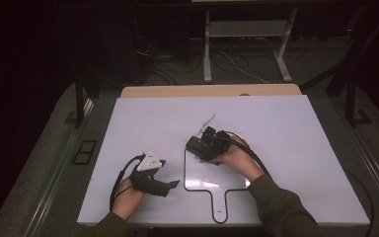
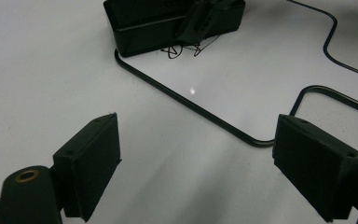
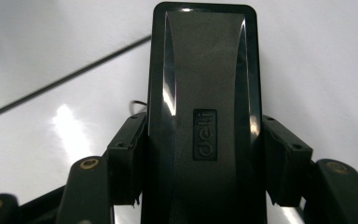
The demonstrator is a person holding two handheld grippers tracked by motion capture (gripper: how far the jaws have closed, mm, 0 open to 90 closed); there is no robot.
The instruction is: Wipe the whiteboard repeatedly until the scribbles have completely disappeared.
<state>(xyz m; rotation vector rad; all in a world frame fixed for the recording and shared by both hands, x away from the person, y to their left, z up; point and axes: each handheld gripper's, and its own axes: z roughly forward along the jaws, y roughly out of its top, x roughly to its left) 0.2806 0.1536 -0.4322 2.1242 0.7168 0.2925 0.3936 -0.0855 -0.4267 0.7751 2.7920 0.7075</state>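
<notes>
While your right hand-held gripper is clamped tight on the long sides of that black deli box, the box sits at the 11 o'clock corner of the black-edged paddle-shaped board on the white bench. Your left hand-held gripper hangs off at about 8 o'clock from the box, well apart, jaws spread wide with nothing between them.

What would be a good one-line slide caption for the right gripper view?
Right claw clamped on both sides of a glossy black "deli" box, held over the white table.
</notes>
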